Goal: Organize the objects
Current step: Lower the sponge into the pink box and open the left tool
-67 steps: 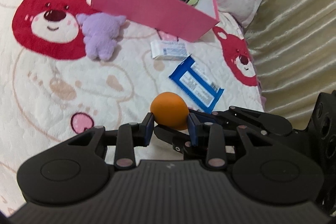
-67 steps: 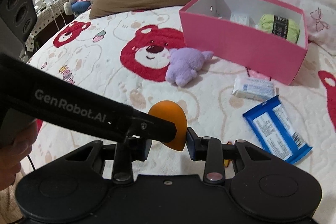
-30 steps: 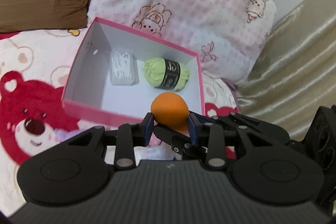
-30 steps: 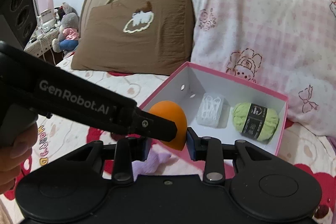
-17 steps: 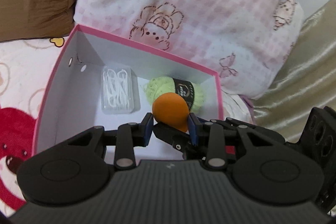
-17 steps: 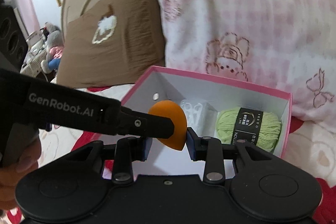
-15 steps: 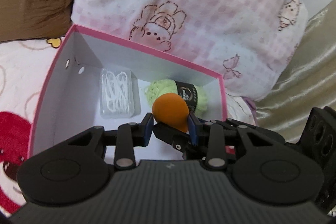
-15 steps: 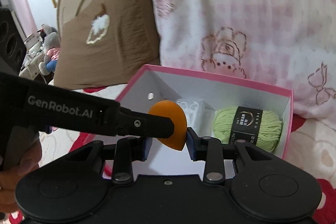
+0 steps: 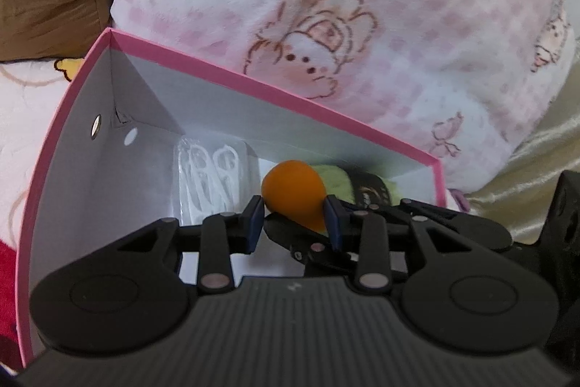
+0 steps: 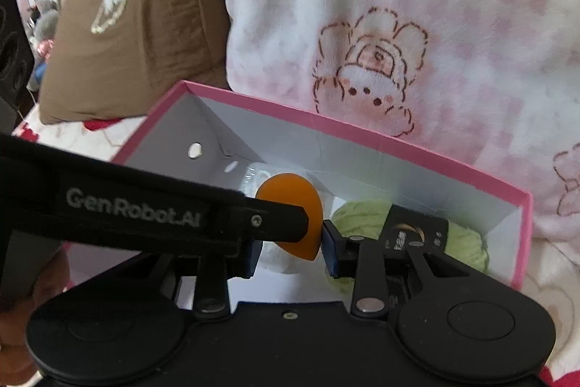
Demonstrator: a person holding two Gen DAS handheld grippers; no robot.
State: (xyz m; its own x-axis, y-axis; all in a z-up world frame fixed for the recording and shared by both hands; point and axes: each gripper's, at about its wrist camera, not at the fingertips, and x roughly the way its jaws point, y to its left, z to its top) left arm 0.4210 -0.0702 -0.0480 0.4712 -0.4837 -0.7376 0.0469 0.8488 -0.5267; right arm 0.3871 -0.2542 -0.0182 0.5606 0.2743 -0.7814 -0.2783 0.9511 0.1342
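Note:
An orange teardrop sponge (image 9: 293,191) hangs over the open pink box (image 9: 253,82), and both grippers grip it. My left gripper (image 9: 293,218) is shut on its lower part. My right gripper (image 10: 291,251) is shut on the same sponge (image 10: 290,202), with the left gripper's black finger (image 10: 145,209) crossing in from the left. In the box lie a green yarn ball (image 10: 467,242) at the right and a clear pack of white floss picks (image 9: 206,176) in the middle. The sponge and fingers hide part of both. The box's far rim (image 10: 326,122) stands against a pillow.
A pink checked pillow (image 9: 326,6) stands right behind the box, with a brown pillow (image 10: 145,24) to its left. Beige satin fabric (image 9: 543,151) lies at the right. A hand (image 10: 21,307) holds the left gripper at the lower left.
Both grippers have carried the sponge forward and down, from in front of the box to over its inside. The box and pillow now loom much closer. Both grips are unchanged.

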